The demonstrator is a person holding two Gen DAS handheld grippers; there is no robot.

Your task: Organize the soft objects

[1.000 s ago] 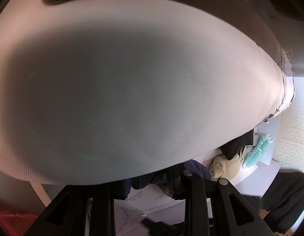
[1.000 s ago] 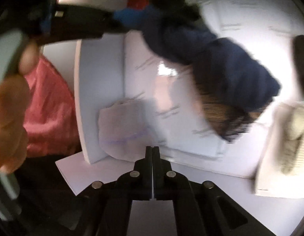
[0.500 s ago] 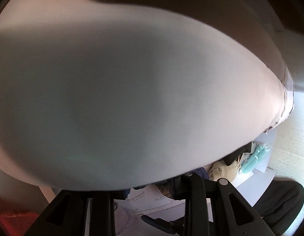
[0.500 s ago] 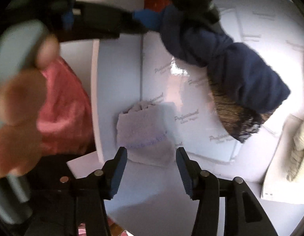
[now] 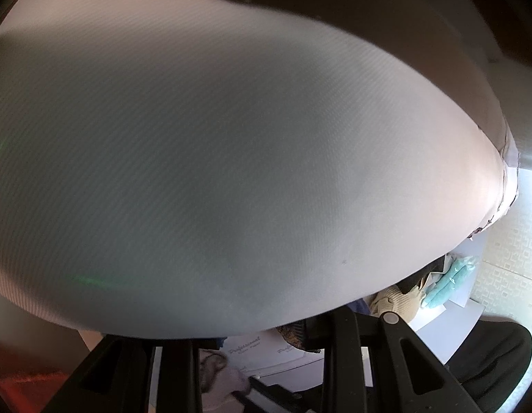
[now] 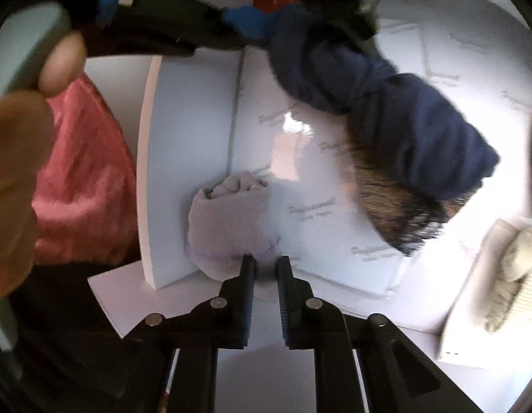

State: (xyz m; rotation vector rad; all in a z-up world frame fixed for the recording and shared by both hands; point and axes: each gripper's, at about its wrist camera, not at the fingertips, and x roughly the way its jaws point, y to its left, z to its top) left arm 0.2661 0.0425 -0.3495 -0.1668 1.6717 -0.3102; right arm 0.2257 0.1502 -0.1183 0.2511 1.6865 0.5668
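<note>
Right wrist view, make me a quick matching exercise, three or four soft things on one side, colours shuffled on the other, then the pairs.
Things:
1. rolled cloth just ahead of the right hand-held gripper
2. hanging bundle
3. crumpled fabric at the left
4. knit glove at the right edge

Colours:
A. cream
B. pink-red
C. pale lilac
D. navy blue

Pairs: 1-C, 2-D, 3-B, 4-A
</note>
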